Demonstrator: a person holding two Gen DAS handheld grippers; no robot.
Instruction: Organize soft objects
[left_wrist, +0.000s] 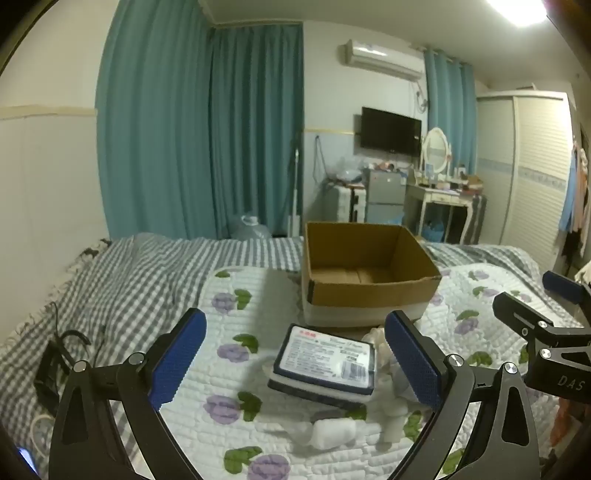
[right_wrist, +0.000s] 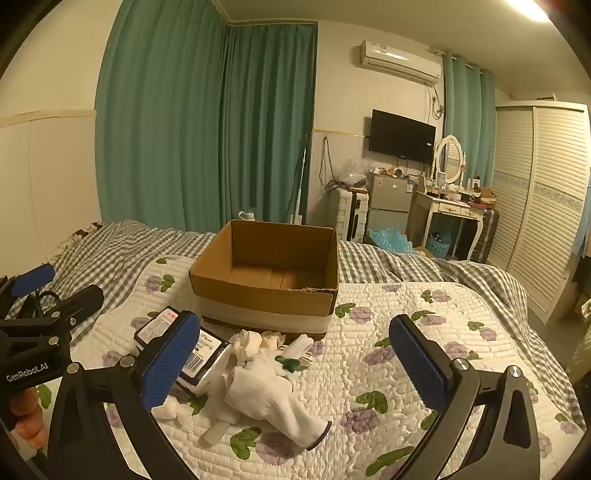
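Right wrist view: we are holding the right gripper (right_wrist: 291, 369) with jaws wide apart, empty, over a white glove (right_wrist: 273, 398) lying on the bed's quilt (right_wrist: 424, 306). The left gripper (left_wrist: 295, 362), jaws likewise apart, is hovering above a tissue pack (left_wrist: 325, 360); the cardboard box (right_wrist: 266, 266) is sitting at twelve o'clock.

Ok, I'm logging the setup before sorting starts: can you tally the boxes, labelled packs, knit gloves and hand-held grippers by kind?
Cardboard box: 1
Labelled pack: 1
White knit glove: 1 plainly seen
Hand-held gripper: 2, left and right, both open
Total: 5
The small white wads beside the pack are too jumbled to count.
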